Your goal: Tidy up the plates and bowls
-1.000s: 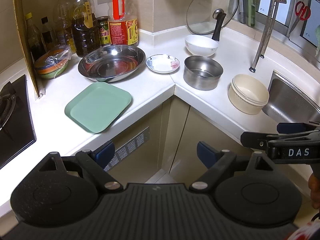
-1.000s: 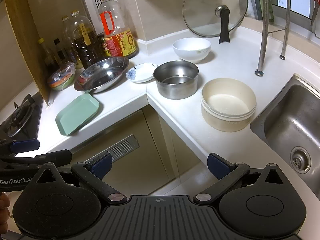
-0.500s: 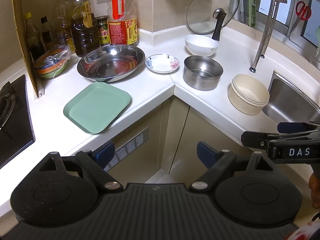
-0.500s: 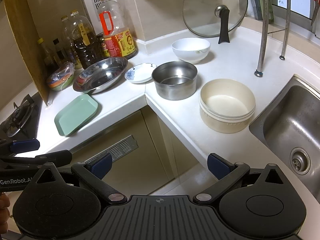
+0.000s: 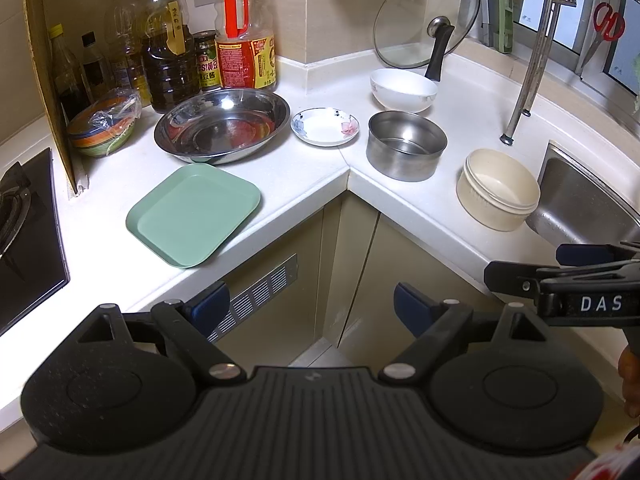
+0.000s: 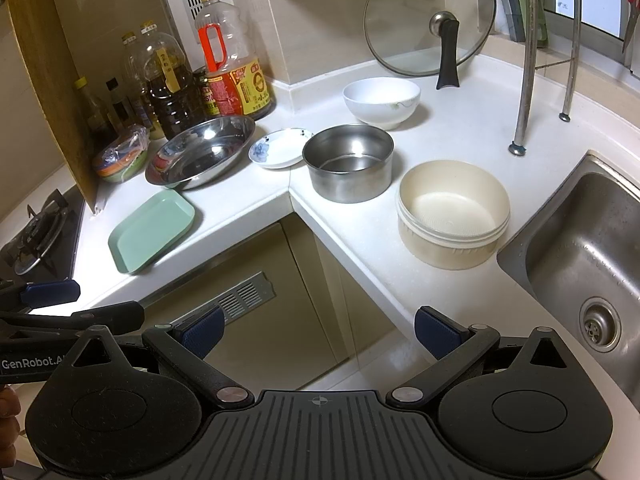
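Observation:
On the white corner counter lie a green square plate, a wide steel basin, a small flowered saucer, a steel bowl, a white bowl and a cream bowl. My left gripper is open and empty, held in front of the cabinet below the counter. My right gripper is open and empty too, low before the counter edge.
Oil and sauce bottles stand at the back left beside a wrapped stack of coloured bowls. A glass lid leans on the wall. A sink lies right, a gas hob left, a rack leg behind the cream bowl.
Both views have shifted very slightly; the dishes stay where they were and both grippers stay open.

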The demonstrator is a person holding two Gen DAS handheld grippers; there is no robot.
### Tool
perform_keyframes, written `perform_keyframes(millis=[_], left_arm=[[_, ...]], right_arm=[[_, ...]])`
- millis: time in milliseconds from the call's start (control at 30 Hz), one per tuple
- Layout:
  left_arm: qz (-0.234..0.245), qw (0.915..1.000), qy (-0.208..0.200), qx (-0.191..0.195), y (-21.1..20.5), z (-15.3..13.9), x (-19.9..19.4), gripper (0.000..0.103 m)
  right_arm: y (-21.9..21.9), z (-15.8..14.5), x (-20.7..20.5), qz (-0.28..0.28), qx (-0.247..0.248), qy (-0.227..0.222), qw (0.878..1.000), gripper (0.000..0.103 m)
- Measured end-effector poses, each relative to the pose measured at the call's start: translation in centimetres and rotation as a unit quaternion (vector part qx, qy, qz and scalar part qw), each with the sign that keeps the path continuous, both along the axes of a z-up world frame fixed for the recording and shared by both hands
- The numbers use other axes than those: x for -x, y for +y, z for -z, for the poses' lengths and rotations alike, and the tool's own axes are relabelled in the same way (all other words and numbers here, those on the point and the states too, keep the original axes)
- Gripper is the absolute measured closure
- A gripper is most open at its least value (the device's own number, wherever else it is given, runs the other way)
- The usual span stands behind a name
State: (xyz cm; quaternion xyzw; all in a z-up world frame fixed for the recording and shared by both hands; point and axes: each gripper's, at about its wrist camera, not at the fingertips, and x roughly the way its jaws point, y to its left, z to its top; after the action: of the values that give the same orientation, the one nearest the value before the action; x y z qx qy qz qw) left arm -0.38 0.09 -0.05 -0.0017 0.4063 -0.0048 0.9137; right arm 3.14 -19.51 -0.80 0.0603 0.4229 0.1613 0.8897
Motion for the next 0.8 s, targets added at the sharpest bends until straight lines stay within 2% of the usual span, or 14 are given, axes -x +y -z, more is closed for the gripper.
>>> perform_keyframes(millis=[800], left_arm=[[-0.003,1.0,0.0,-0.002,-0.61,0.44,-0.75,0.015]], right_arm=[[-0.51,-0.16,-0.35,-0.002,-0.004,-0.001,1.0,0.002]])
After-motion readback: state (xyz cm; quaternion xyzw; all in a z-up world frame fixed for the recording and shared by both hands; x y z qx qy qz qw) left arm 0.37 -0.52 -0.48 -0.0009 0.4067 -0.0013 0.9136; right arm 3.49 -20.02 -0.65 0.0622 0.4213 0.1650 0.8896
